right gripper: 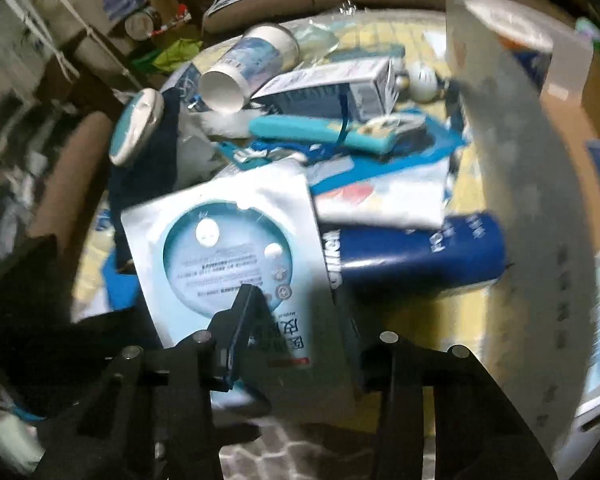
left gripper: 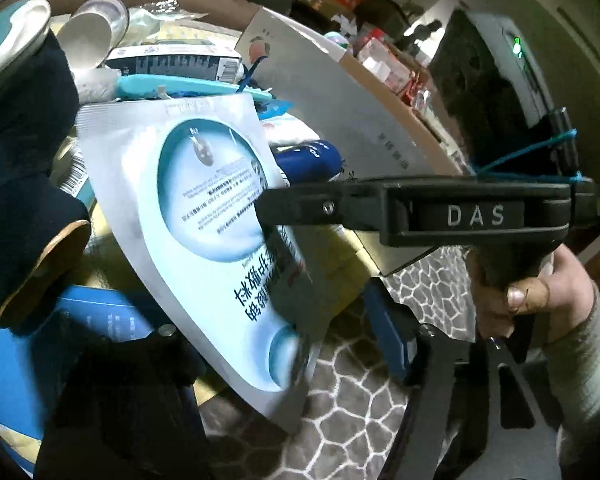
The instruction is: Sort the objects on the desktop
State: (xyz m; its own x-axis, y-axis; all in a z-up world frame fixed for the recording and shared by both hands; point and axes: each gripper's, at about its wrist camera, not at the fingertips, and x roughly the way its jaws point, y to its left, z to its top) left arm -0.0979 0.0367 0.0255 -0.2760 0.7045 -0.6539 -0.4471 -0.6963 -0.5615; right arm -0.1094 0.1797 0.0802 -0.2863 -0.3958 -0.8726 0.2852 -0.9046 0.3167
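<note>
right jaws grip silver sachet (right gripper: 236, 256)

A silver sachet (left gripper: 204, 240) with a blue circle and printed text slants across the cluttered desktop. The right gripper (left gripper: 266, 210), marked DAS, reaches in from the right, held by a hand (left gripper: 540, 300); its fingertip lies on the sachet's right edge, seemingly pinching it. Behind lie a dark blue bottle (left gripper: 312, 160), a teal case (left gripper: 188, 86), a paper cup (left gripper: 92, 36) and a grey box (left gripper: 340, 120).

A round table under a yellow patterned cloth (right gripper: 466, 312) is seen, on which a dark blue cylindrical bottle (right gripper: 420, 252) is laid flat among clutter.
</note>
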